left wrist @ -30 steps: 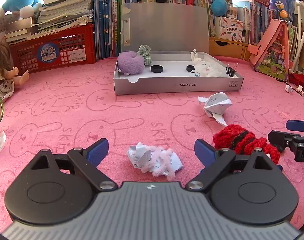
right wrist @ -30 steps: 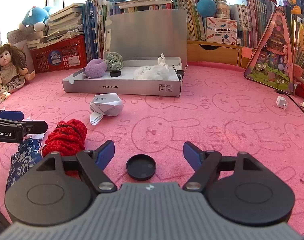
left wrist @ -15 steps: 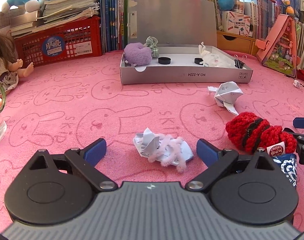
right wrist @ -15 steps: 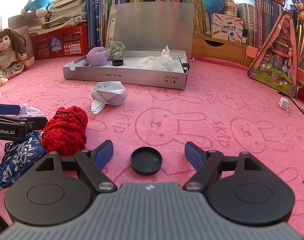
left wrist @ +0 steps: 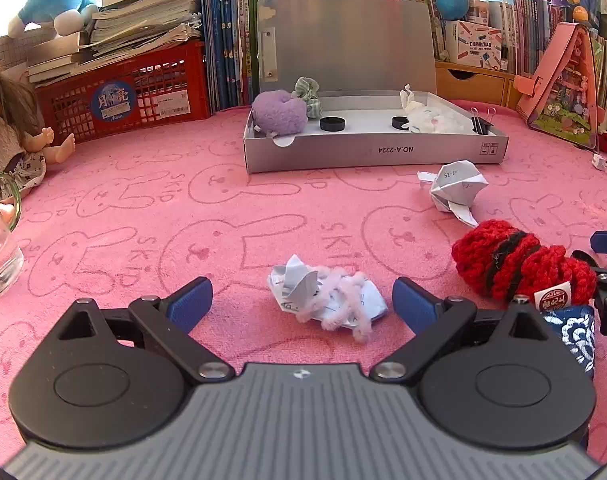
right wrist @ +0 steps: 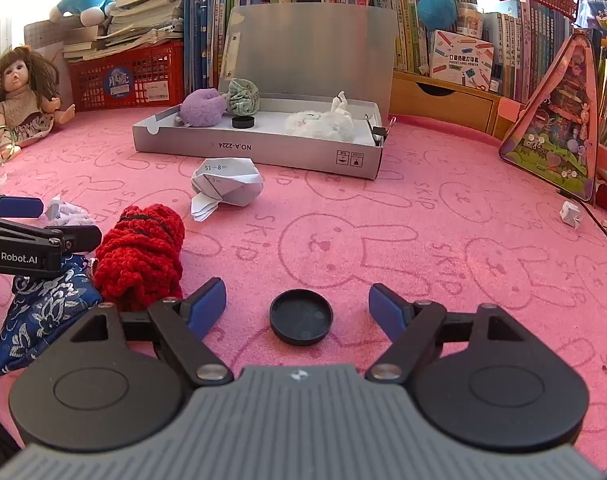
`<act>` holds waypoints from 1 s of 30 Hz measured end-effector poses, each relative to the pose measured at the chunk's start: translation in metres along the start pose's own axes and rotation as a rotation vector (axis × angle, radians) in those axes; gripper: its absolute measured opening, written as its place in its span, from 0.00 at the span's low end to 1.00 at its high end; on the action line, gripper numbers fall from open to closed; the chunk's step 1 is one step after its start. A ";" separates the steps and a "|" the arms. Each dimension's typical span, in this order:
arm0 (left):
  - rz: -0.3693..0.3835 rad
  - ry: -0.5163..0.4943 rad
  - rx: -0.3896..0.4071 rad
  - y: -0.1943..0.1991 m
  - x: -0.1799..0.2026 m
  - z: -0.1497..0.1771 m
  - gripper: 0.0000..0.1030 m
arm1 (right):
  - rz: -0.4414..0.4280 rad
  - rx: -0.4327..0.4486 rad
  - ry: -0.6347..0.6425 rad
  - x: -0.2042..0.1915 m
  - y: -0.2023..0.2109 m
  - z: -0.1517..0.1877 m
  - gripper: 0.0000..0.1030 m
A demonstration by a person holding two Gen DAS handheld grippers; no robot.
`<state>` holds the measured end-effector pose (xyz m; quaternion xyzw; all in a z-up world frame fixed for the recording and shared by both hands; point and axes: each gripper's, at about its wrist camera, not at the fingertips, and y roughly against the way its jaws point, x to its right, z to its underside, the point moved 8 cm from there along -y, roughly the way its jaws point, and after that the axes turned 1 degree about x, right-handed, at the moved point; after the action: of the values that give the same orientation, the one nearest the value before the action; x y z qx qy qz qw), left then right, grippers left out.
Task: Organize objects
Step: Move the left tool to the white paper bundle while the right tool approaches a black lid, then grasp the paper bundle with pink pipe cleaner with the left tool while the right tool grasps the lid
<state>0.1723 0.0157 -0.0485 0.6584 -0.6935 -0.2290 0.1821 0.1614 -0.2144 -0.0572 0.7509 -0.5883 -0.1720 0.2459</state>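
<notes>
My left gripper (left wrist: 301, 304) is wide open and holds nothing; between its blue pads (left wrist: 189, 304) lies a crumpled paper with a pink fuzzy wire (left wrist: 327, 300) on the pink bunny cloth (left wrist: 143, 216), touching neither pad. My right gripper (right wrist: 297, 307) is also wide open and empty, and a black round cap (right wrist: 300, 317) lies flat on the cloth between its fingers, apart from both. To the left of this gripper lies a red knitted piece (right wrist: 141, 256), touching a blue patterned pouch (right wrist: 39, 316). A folded white paper (right wrist: 225, 186) lies farther, just in front of the grey box (right wrist: 259, 148). The box stands open with its lid upright, and in it I see a purple plush (right wrist: 201, 108), a green scrunchie (right wrist: 243, 98), another black cap (right wrist: 243, 122) and a white plush (right wrist: 319, 124).
</notes>
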 end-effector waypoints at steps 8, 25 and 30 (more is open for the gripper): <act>0.026 -0.032 0.019 0.003 0.006 0.000 0.95 | 0.006 -0.071 -0.050 0.002 0.004 0.006 0.90; 0.057 -0.037 0.070 0.015 0.018 -0.001 0.60 | -0.023 0.063 -0.080 -0.003 0.023 0.006 0.54; 0.051 -0.002 0.074 0.016 0.012 -0.005 0.51 | -0.004 0.061 -0.093 0.001 0.021 0.004 0.42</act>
<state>0.1610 0.0037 -0.0357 0.6465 -0.7183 -0.1988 0.1628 0.1427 -0.2200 -0.0479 0.7504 -0.6025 -0.1893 0.1951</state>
